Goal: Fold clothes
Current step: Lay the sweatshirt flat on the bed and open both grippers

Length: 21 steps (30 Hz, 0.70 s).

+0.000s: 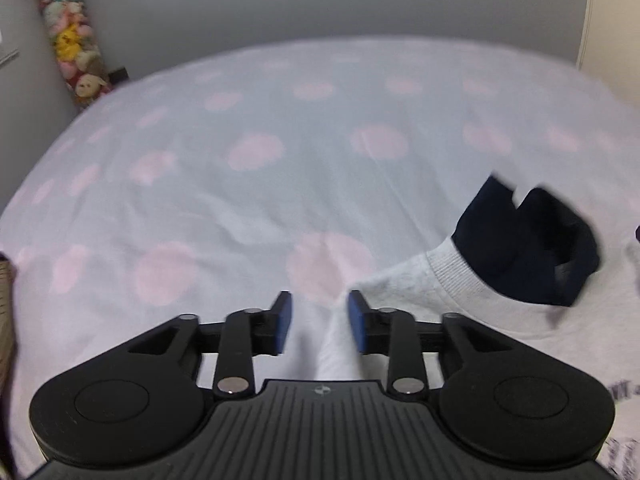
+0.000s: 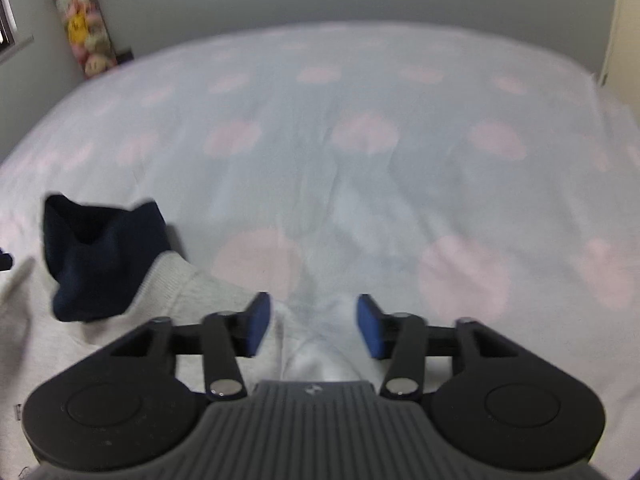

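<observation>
A light grey sweatshirt [image 1: 404,284] with a ribbed neck lies on the bed, with a dark navy inner collar [image 1: 528,244] standing up at its neck. My left gripper [image 1: 319,322] is open over the shirt's left shoulder, and a ridge of pale cloth runs between its blue pads. In the right wrist view the same sweatshirt [image 2: 120,344] lies at lower left with the navy collar [image 2: 100,252]. My right gripper [image 2: 313,326] is open over the right shoulder, with bunched pale cloth between its pads.
The bed [image 1: 280,152] has a pale blue cover with pink spots and stretches far ahead. A hanging column of plush toys [image 1: 72,36] stands by the grey wall at far left. A cream panel [image 1: 612,24] is at far right.
</observation>
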### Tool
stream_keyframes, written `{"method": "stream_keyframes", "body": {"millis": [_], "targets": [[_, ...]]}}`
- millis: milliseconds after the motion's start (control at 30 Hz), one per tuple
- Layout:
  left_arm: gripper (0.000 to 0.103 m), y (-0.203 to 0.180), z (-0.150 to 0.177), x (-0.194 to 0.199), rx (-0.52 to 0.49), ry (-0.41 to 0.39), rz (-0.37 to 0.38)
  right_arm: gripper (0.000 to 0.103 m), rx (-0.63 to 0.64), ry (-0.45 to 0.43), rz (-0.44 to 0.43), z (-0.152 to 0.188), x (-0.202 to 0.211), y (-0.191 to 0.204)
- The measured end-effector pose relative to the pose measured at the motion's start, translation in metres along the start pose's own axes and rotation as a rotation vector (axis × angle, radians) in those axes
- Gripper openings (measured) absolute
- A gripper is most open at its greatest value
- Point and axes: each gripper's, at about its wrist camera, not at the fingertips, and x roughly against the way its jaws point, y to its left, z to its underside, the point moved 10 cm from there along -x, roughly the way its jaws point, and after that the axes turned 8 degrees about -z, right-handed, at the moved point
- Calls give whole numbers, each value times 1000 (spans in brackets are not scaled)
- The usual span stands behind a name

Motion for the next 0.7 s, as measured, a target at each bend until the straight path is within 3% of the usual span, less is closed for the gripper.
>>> {"method": "stream_keyframes", "body": {"millis": [133,400,533,700], "targets": [[40,33,34,53,1,-5,2,55,-19,-19,-51,28,58,9],[48,80,142,153,62,78,-1,72,-113,-50,-228,136,171,56],[49,83,197,202,37,116,-35,75,-112,-79,-246,184,211,81],[55,71,249,237,-32,139,-67,80,-59,-79,-227,234,236,113]]}}
